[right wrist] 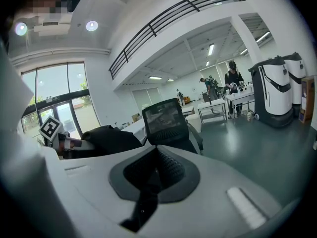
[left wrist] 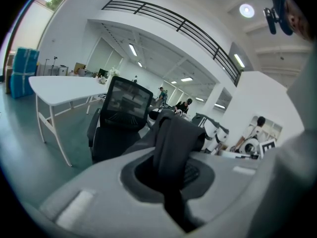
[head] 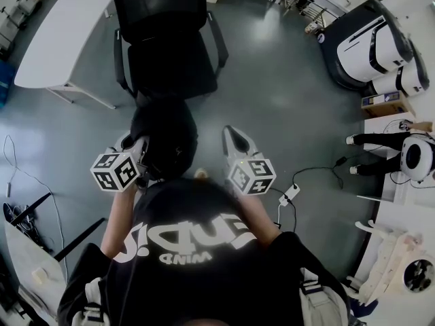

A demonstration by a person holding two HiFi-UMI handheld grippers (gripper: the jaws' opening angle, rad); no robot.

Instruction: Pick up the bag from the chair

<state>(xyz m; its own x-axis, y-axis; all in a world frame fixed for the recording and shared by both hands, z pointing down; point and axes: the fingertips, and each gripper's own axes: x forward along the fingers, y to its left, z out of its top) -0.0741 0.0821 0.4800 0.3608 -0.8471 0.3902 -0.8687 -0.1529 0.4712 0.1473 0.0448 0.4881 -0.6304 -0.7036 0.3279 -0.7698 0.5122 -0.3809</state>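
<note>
from above, bag (head: pixel 166 138) hangs clear of chair (head: pixel 170 53); left gripper (left wrist: pixel 171 138) pinches its strap, right gripper (right wrist: pixel 156 170) closed.

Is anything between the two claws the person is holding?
Yes: the head view shows the black bag between them, hanging from the left gripper, with bare floor between it and the right gripper.
</note>
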